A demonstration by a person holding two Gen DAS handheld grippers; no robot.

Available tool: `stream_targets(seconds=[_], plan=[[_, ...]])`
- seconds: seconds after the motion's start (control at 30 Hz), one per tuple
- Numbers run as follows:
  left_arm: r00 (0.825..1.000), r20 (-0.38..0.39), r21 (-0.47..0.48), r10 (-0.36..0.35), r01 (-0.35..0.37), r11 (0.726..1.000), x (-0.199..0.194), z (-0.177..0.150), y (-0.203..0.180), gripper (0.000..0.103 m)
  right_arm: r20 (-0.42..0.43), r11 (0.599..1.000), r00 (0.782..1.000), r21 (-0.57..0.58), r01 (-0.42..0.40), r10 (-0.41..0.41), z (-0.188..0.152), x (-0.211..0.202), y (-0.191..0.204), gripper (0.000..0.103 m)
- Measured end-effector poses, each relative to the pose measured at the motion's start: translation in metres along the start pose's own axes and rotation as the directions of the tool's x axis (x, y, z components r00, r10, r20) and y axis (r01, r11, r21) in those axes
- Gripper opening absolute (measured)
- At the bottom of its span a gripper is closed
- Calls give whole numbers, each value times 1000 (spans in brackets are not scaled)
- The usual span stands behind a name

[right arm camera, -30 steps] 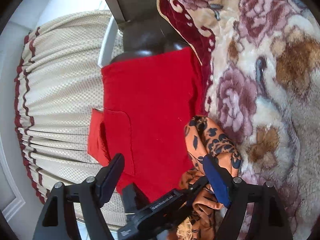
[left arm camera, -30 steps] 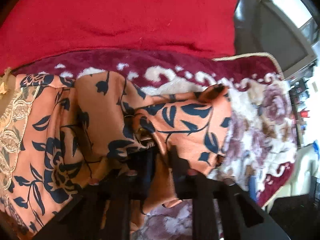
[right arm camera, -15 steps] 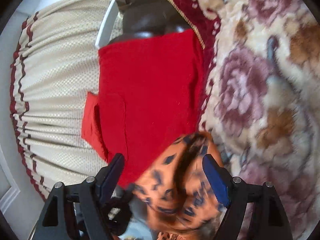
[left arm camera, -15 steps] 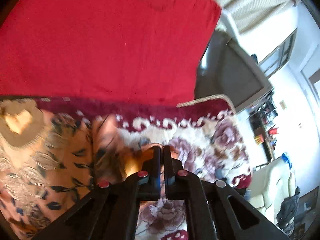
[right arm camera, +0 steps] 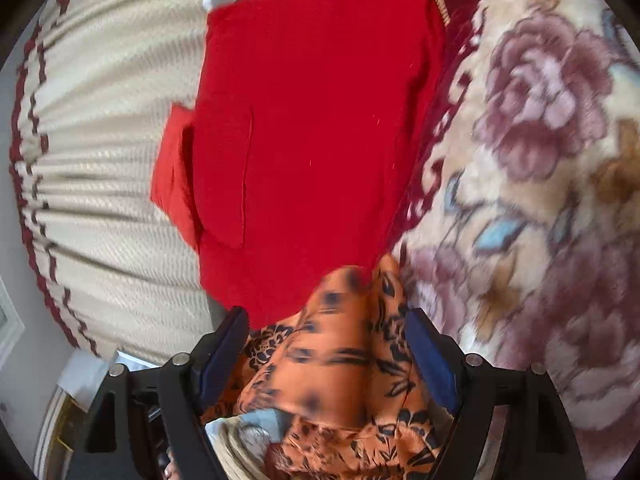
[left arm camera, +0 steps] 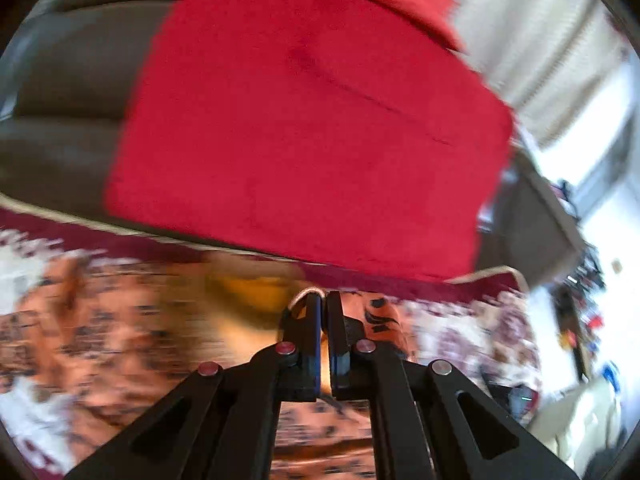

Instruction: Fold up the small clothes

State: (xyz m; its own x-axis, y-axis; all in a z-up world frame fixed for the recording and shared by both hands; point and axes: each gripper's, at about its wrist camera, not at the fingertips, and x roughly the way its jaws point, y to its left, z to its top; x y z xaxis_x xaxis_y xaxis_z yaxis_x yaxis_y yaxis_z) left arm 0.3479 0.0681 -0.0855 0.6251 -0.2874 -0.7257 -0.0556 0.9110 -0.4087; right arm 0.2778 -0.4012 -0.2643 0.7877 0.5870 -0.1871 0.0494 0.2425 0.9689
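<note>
Orange leaf-print garment (right arm camera: 344, 364) hangs bunched over the floral blanket (right arm camera: 540, 160), pinched in my clenched left gripper (left arm camera: 324, 312) while my right gripper (right arm camera: 328, 344) gapes around it, so I judge the folding barely begun

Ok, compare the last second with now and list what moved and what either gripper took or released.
The left gripper, shut on the orange leaf-print garment throughout, swung away from its spread-out cloth, now a blur at left. In the right wrist view the garment slid in between the fingers of the right gripper, which stays open, holding nothing. The red cushion and floral plush blanket are unchanged.
</note>
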Motion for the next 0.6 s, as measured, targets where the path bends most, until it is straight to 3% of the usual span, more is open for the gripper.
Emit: stream_targets(seconds=[0.1,0.2,0.3,0.43,0.6], plan=[[993,-4,-55,119,-119,991,-8,1,52,3,-35,999,999,-32,15,-16,-9,13,5,83],[974,-39,-95,223,-226,969,-12,-7,94,3,-72,998,996,-48,44,-48,-17,27,7,83],[961,-80,-96,264,-271,958,-13,-22,122,3,-95,992,989,-78,103,-110,-25,40,9,84],[960,-110,-73,258,-267,961,-12,-45,136,4,-126,982,977,-101,161,-174,-33,57,9,84],[953,-98,-55,287,-293,954,-32,-61,148,5,-158,934,935,-224,279,-318,-50,88,14,84]])
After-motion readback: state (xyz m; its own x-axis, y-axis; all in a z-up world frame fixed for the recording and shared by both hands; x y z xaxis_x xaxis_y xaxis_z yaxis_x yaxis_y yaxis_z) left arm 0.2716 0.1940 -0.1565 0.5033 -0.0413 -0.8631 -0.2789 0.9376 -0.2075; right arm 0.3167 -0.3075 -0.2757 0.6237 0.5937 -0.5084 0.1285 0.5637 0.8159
